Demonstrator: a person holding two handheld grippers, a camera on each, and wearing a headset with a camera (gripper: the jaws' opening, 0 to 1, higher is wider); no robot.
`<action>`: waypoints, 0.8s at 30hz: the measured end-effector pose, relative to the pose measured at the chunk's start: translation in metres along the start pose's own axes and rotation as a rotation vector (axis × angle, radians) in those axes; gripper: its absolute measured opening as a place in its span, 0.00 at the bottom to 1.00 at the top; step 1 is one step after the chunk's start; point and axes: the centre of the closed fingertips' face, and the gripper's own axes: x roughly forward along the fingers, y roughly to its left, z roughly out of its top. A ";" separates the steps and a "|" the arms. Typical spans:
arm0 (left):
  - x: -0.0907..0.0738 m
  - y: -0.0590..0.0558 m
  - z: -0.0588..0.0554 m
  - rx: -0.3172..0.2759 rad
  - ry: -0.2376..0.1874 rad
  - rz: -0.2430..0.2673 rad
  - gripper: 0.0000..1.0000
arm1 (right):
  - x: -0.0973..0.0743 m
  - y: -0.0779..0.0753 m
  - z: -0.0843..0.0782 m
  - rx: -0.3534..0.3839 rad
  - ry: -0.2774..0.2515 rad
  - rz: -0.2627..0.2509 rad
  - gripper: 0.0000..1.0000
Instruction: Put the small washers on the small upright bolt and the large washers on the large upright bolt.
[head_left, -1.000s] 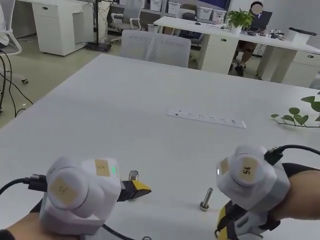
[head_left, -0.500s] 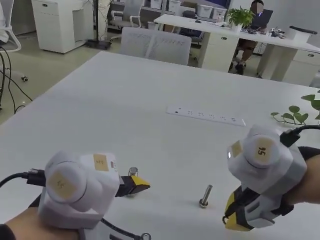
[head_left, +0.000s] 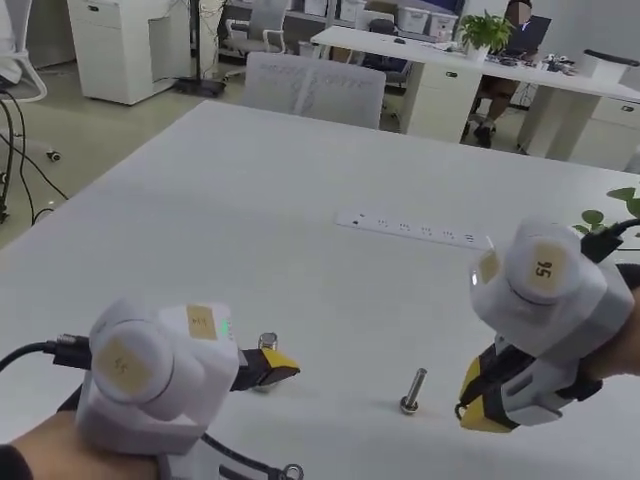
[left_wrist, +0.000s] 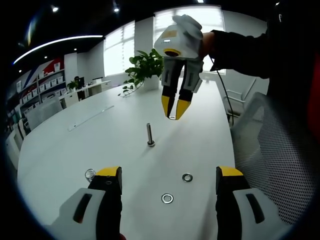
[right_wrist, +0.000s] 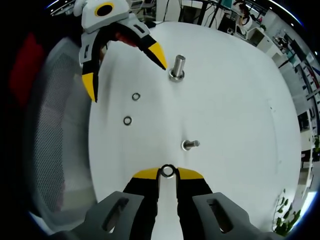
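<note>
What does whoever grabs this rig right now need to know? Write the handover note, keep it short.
Left gripper: open, empty, beside the large bolt.
Right gripper: shut on a washer, held above the table near the small bolt.
Two loose washers lie on the table.
Done: one washer gripped; none seen on the small bolt.
Left: thread it on its matching bolt, then the two loose ones; washer sizes too small to tell.

Yellow-tipped left claw (left_wrist: 168, 174), right claw (right_wrist: 168, 175); silvery washer (right_wrist: 168, 171), small bolt (right_wrist: 190, 144), large bolt (right_wrist: 177, 67); white table (left_wrist: 75, 145); perhaps grey-mesh chair (left_wrist: 272, 135).
</note>
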 end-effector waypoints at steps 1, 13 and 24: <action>0.000 0.000 0.000 -0.001 0.000 0.001 0.76 | -0.001 -0.001 0.001 -0.004 0.000 -0.002 0.14; 0.000 0.002 0.000 -0.005 -0.002 0.005 0.76 | -0.008 -0.022 0.015 -0.043 -0.003 -0.019 0.14; -0.001 0.004 -0.002 -0.013 -0.003 0.011 0.76 | -0.004 -0.035 0.030 -0.083 -0.011 -0.021 0.14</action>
